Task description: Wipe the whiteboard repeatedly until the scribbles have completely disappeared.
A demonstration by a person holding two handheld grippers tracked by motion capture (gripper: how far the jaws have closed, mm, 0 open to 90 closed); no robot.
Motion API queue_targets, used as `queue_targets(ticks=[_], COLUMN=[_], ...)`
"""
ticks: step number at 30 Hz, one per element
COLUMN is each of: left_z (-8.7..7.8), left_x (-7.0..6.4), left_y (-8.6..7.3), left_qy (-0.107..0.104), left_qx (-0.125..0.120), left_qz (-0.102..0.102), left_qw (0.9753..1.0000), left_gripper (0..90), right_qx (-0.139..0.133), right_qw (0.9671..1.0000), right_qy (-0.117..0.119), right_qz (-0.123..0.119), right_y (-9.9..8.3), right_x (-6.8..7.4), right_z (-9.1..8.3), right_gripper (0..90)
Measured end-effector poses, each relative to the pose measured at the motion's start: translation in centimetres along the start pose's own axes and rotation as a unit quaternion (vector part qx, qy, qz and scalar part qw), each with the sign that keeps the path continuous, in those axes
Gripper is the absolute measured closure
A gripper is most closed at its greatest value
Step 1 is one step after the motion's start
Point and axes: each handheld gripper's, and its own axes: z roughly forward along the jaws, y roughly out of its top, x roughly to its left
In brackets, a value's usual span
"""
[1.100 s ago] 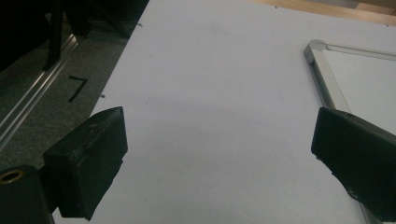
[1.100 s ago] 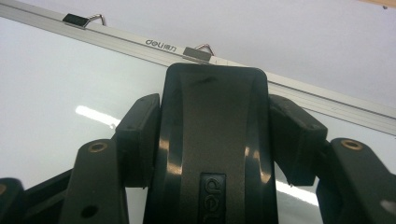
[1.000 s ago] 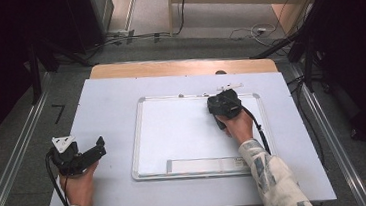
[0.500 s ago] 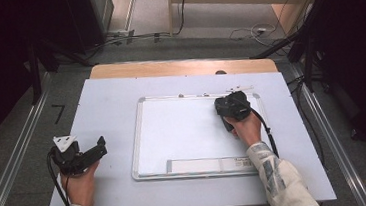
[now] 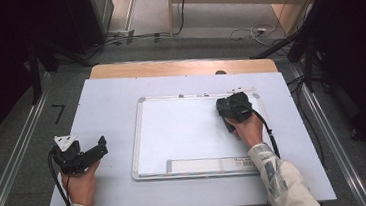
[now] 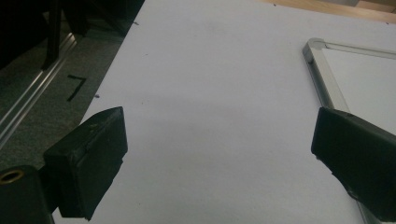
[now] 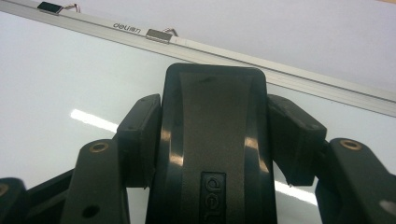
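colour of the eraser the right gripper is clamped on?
Black, glossy, with a raised logo: the eraser between the right gripper jaws, over the whiteboard. Best in the right gripper view.

The high view looks forward and down from above the person's side onto the pale grey rectangular tabletop (image 5: 106, 104), taking in the whole aluminium-framed whiteboard (image 5: 183, 128) from well back. The left gripper view sits low and close over the tabletop (image 6: 210, 116), facing along it toward the far edge, and shares the whiteboard's near-left frame corner (image 6: 315, 46). The right gripper view looks from very near across the whiteboard (image 7: 70, 84) to its far frame rail.
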Motion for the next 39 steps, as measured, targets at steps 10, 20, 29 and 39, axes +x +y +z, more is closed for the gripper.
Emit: queue_targets(ticks=[10, 20, 29, 39], left_z=[-0.1, -0.1, -0.1, -0.2], left_x=[0.0, 0.1, 0.1, 0.0], left_y=[0.0, 0.0, 0.1, 0.1], left_qy=[-0.001, -0.001, -0.002, -0.002], left_qx=[0.0, -0.002, -0.002, -0.002], left_qz=[0.001, 0.0, 0.0, 0.002], left_qw=[1.0, 1.0, 1.0, 1.0], left_gripper=[4.1, 4.1, 4.1, 4.1], right_qx=[0.002, 0.005, -0.006, -0.014], right_qw=[1.0, 1.0, 1.0, 0.9999], right_qy=[-0.002, -0.002, 0.004, 0.006], right_qz=[-0.003, -0.003, -0.002, -0.001], right_y=[-0.1, -0.2, 0.0, 0.2], right_x=[0.0, 0.1, 0.0, 0.0], right_z=[-0.2, -0.4, -1.2, -2.3], right_gripper=[38.0, 38.0, 38.0, 37.9])
